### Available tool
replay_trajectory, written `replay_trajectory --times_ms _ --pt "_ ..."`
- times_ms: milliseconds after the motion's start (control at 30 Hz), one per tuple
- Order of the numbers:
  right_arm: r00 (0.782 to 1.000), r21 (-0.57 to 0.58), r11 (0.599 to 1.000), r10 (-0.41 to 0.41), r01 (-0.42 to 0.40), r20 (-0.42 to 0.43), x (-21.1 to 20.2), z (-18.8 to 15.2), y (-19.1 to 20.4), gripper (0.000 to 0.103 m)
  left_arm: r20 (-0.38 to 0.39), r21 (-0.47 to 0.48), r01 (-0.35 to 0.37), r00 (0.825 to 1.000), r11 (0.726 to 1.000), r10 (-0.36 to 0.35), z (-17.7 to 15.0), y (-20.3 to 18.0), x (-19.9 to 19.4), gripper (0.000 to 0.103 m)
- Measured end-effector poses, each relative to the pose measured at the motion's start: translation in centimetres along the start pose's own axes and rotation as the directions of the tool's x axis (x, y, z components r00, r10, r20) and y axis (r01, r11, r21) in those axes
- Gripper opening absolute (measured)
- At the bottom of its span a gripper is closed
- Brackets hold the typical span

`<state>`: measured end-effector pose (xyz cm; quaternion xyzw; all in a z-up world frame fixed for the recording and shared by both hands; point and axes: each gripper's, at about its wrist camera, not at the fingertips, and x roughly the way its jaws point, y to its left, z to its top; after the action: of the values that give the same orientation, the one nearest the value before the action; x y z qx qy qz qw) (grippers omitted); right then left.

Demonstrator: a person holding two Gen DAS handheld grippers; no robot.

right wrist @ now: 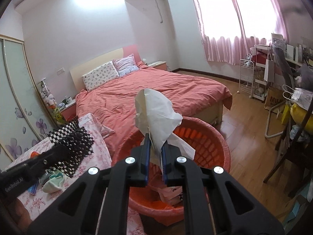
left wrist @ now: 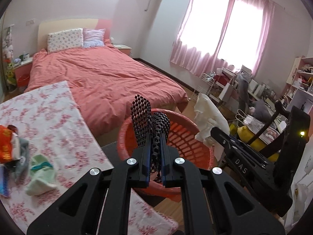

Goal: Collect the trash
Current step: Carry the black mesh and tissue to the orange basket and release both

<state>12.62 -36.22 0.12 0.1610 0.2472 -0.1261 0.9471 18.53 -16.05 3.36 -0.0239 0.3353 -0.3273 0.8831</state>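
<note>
Basket (right wrist: 219, 137) mouth gapes open below both grippers, only a pink wrapper (right wrist: 172, 192) at its bottom. Table edge (right wrist: 103, 143) crowds its left rim; the bed (right wrist: 156, 90) blocks beyond.

The red basket (left wrist: 187, 137) is half blocked by the gripper in both views, so most of its inside is hidden. The orange wrapper pile (left wrist: 7, 146) gets chopped off at the left edge, can't tell what's in it.

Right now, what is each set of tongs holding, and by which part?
Left tongs pinch a black mesh sheet at its lower bunched end. Right tongs pinch a white crumpled paper near its lower middle. Both hang above the red basket.
</note>
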Motion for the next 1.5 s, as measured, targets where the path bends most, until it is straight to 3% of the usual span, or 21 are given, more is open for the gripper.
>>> replay_trajectory --times_ms 300,533,667,767,967,1167,1500 --pt "1.000 0.040 0.999 0.002 -0.001 -0.018 2.7 0.2 -2.0 0.013 -0.058 0.002 0.025 0.998 1.000 -0.025 -0.1 -1.4 3.9 0.008" --pt "0.999 0.070 0.997 0.013 -0.010 -0.043 4.9 -0.2 -3.2 0.027 -0.149 0.006 -0.003 0.989 1.000 0.004 -1.3 -1.6 7.1 0.010" --pt "0.998 0.098 0.995 0.005 0.001 -0.062 5.6 -0.7 -4.3 0.036 -0.192 0.002 -0.018 0.981 1.000 0.018 -2.3 -1.1 8.1 0.029" --pt "0.998 0.102 0.995 -0.005 0.011 -0.067 5.6 -0.9 -4.6 0.042 -0.205 -0.006 -0.023 0.979 1.000 0.021 -2.6 -0.9 8.1 0.033" --pt "0.998 0.087 0.995 -0.033 0.038 -0.062 5.0 -1.1 -4.6 0.047 -0.204 -0.011 -0.057 0.978 0.998 0.054 -2.6 -0.3 7.2 0.045" --pt "0.997 0.049 0.998 -0.042 0.045 -0.070 4.2 -1.3 -3.4 0.049 -0.169 0.002 -0.140 0.976 0.990 0.138 -3.2 1.9 4.3 0.056" --pt "0.994 -0.040 0.999 0.021 -0.026 -0.108 3.2 -2.5 1.9 0.050 -0.139 -0.057 -0.284 0.952 0.957 0.274 -4.7 7.4 -0.8 0.063"
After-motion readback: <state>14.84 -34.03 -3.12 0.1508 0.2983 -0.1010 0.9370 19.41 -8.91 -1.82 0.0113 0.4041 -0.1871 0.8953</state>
